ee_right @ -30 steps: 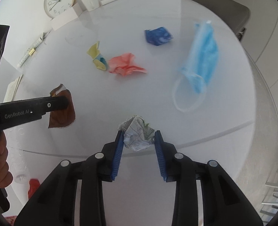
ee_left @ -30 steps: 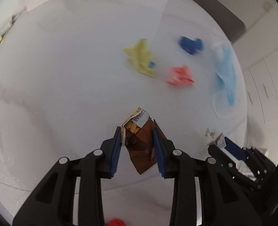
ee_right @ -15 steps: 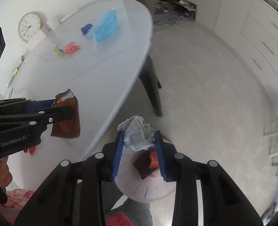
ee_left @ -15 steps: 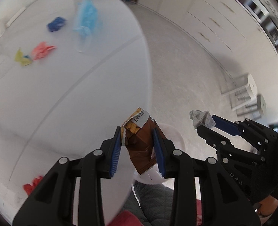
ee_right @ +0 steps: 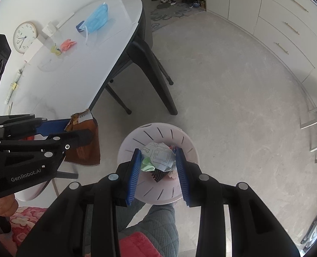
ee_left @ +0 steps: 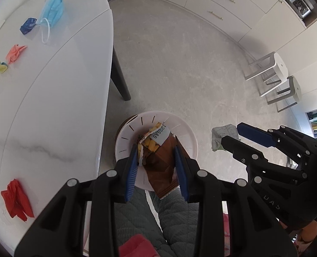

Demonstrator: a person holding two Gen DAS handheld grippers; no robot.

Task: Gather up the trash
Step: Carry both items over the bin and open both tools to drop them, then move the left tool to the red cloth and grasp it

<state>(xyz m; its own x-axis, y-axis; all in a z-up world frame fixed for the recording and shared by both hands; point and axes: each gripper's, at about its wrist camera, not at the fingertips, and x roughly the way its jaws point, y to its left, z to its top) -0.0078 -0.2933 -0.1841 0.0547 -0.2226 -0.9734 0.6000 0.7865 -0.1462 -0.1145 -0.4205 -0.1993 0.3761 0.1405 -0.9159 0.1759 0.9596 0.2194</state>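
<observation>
Beside the white worktop (ee_left: 51,111), a pink bin (ee_right: 186,147) sits on the grey floor. The left tongs (ee_left: 156,167) squeeze a brown wrapper (ee_left: 160,167) and the right tongs (ee_right: 158,167) squeeze a paper ball (ee_right: 159,155), both above the bin. Both look light and crinkly (easy to pinch by the middle).

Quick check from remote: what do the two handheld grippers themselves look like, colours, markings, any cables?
Both are matte black plastic linkages with silver rivet pins and ribbed blue finger pads. The left gripper carries white "GenRobot.AI" lettering on its side; the right gripper shows partial pale letters on its body. No cables are visible. A bare hand grips the left one.
</observation>
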